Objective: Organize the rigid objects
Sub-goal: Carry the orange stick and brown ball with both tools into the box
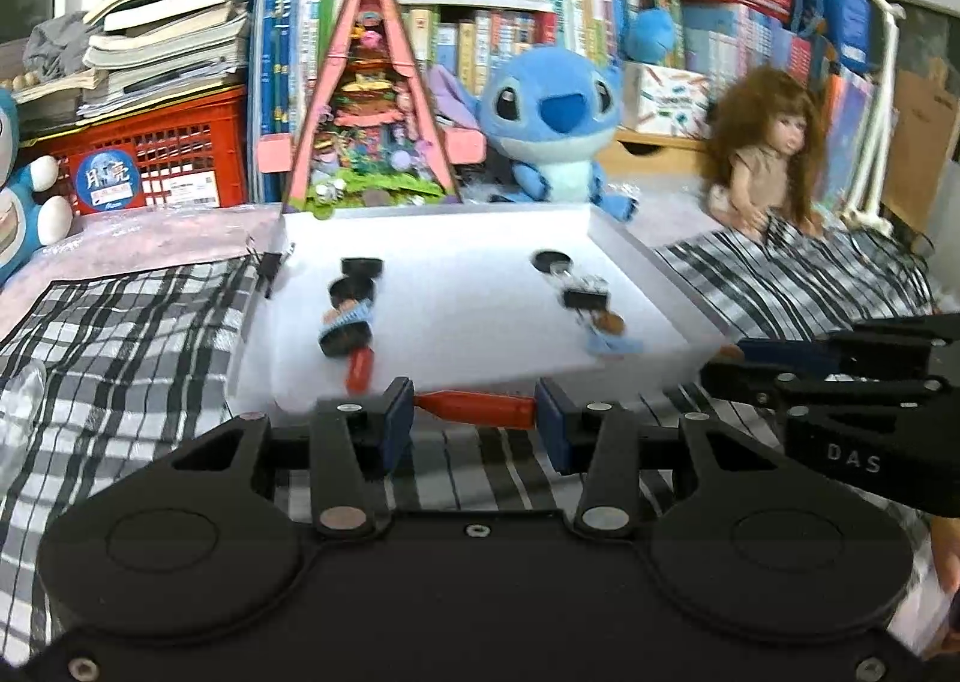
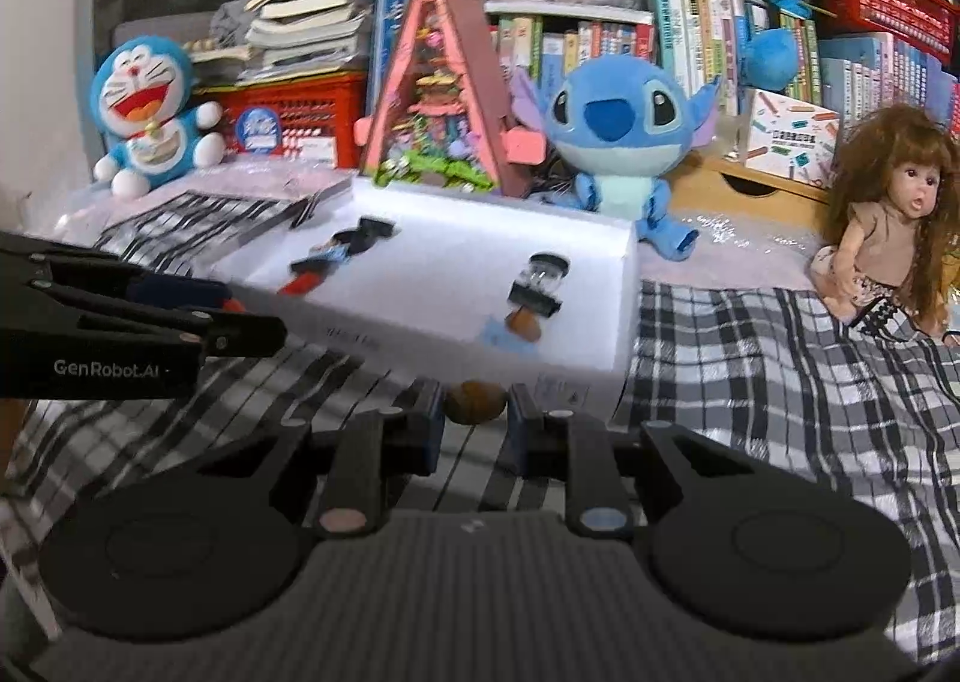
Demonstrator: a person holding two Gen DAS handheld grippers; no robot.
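Observation:
In the left wrist view my left gripper (image 1: pixel 474 412) is shut on a red rod-like piece (image 1: pixel 480 409), held crosswise between its blue pads just in front of the white tray (image 1: pixel 618 238). In the right wrist view my right gripper (image 2: pixel 476 403) is shut on a small brown lump (image 2: pixel 477 400), close to the tray's front wall (image 2: pixel 420 334). Two rows of small items lie in the tray: black caps, a brush and a red piece (image 1: pixel 359 370) on the left, a black clip (image 1: pixel 585 298) and a brown piece on the right. Each gripper shows at the edge of the other's view.
A black-and-white checked cloth (image 2: pixel 750 382) covers the surface around the tray. Behind the tray stand a pink triangular model house (image 1: pixel 372 111), a blue plush (image 1: pixel 552 123), a doll (image 2: pixel 888 226), a red crate (image 1: pixel 162 153) and rows of books.

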